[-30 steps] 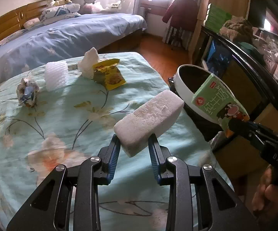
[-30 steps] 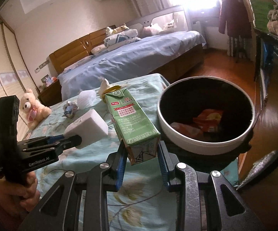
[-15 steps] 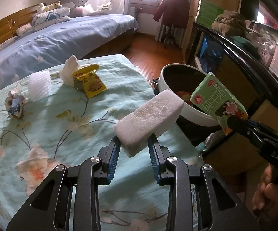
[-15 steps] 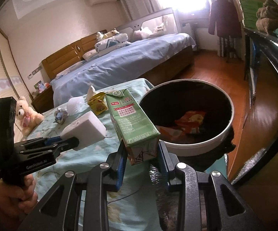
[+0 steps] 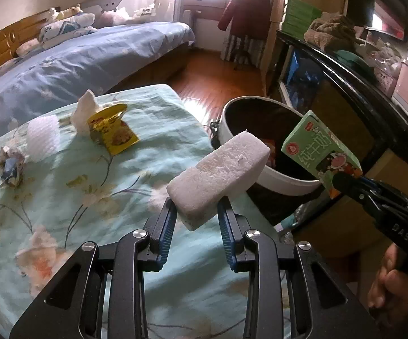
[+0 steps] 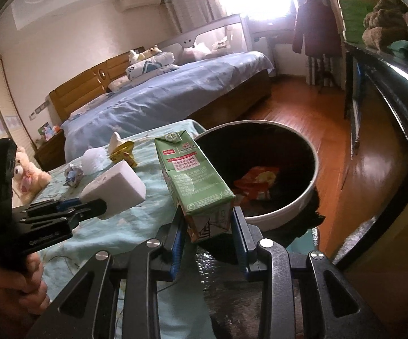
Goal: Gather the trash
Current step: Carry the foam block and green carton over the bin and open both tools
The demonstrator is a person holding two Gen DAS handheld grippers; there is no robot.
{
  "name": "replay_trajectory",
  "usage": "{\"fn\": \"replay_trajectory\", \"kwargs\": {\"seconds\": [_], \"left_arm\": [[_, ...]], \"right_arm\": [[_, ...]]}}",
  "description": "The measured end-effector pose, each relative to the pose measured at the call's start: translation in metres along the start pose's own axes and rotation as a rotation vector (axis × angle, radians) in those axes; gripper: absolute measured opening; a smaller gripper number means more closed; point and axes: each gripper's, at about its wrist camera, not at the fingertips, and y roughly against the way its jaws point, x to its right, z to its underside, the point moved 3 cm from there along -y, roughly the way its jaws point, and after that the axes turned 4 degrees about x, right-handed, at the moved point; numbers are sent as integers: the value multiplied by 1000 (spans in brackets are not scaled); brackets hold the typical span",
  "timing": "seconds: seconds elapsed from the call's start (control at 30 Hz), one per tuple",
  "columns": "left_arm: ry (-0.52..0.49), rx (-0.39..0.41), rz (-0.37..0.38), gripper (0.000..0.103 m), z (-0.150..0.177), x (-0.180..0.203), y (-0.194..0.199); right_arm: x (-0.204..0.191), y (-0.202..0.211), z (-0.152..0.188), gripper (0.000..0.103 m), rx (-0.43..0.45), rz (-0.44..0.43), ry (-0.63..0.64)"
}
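My left gripper (image 5: pixel 196 217) is shut on a white foam block (image 5: pixel 218 180), held above the bed's right edge with its far end near the bin's rim. My right gripper (image 6: pixel 208 231) is shut on a green milk carton (image 6: pixel 195 180), held upright just in front of the bin. The round bin (image 6: pixel 294 209) has a white rim, a black liner and red-orange wrappers (image 6: pixel 257 183) inside. In the left wrist view the carton (image 5: pixel 319 152) hangs over the bin (image 5: pixel 274 178). In the right wrist view the foam block (image 6: pixel 116 189) sits left of the carton.
On the green floral bedspread (image 5: pixel 62 197) lie a yellow snack bag (image 5: pixel 113 132), a white tissue (image 5: pixel 84 110), a bubble-wrap piece (image 5: pixel 43 135) and a crumpled wrapper (image 5: pixel 9 166). A dark cabinet (image 5: pixel 345 90) stands right of the bin. A blue bed (image 5: pixel 76 65) lies beyond.
Both grippers have carried their loads toward the bin: it looms larger and nearer in both views. The trash on the bedspread has slid left in the left wrist view. Both grips are unchanged.
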Motion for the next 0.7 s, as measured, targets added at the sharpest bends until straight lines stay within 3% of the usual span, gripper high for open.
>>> {"fn": "replay_trajectory", "kwargs": {"seconds": [0.7], "left_arm": [[-63,-4,34,29,-29,38,-24]], "right_arm": [[23,-7,-12,32,1,108,0]]}}
